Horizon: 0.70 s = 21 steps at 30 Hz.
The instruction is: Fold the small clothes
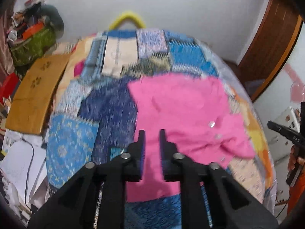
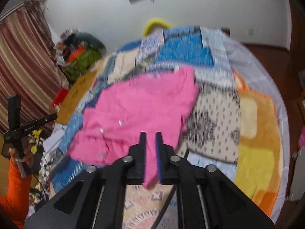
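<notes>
Fingers (image 2: 159, 147) of the right gripper (image 2: 151, 133) pinch a strip of the pink shirt (image 2: 141, 103), the cloth trailing down between the pads and out below them. Left gripper (image 1: 152, 131): fingers (image 1: 141, 143) parted, nothing between them, hovering above the shirt's near edge. Shirt lies spread on the patchwork bedspread (image 1: 72, 145) of the bed, button placket (small pale buttons) toward the person's left in the right wrist view. Both views blurred. Cardboard box (image 1: 36, 93) sits beside the bed on the left. Yellow hoop (image 1: 127, 18) shows behind the far edge. Striped curtain (image 2: 22, 70) at far left.
</notes>
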{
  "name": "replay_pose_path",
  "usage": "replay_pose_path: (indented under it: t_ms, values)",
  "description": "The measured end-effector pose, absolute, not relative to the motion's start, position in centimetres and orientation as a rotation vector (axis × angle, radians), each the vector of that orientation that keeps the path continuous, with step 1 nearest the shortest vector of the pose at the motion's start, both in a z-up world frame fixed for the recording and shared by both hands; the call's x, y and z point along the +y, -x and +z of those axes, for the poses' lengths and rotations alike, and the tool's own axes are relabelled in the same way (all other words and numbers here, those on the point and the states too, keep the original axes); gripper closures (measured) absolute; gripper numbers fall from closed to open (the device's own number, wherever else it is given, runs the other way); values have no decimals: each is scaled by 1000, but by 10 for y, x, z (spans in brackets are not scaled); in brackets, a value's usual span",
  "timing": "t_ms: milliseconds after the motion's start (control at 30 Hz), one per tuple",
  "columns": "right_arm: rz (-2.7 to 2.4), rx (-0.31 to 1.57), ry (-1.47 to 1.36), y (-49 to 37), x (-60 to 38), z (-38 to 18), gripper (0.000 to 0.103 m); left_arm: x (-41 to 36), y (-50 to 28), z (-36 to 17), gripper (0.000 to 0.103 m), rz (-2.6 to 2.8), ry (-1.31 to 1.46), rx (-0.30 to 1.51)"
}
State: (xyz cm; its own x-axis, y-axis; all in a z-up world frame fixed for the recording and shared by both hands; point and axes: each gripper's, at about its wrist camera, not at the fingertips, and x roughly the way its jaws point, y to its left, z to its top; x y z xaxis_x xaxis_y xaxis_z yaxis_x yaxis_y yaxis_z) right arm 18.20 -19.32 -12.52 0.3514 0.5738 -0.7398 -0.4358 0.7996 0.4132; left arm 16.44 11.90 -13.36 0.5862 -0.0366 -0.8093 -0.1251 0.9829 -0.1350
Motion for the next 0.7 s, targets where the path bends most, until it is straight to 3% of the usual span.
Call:
replay_pose_path:
  t_ms: [100, 367, 500, 700]
  values:
    - [661, 1073, -153, -176, -195, -138, 66, 127, -162, -157, 53, 65, 197, 1004]
    - [732, 1177, -154, -157, -181, -166, 65, 133, -152, -196, 49, 32, 247, 1127]
    - [753, 1224, -142, -152, -170, -180, 65, 132, -152, -209, 42, 27, 272, 1164]
    - [769, 1201, -123, -147, -162, -184, 67, 133, -154, -227, 42, 50, 319, 1210]
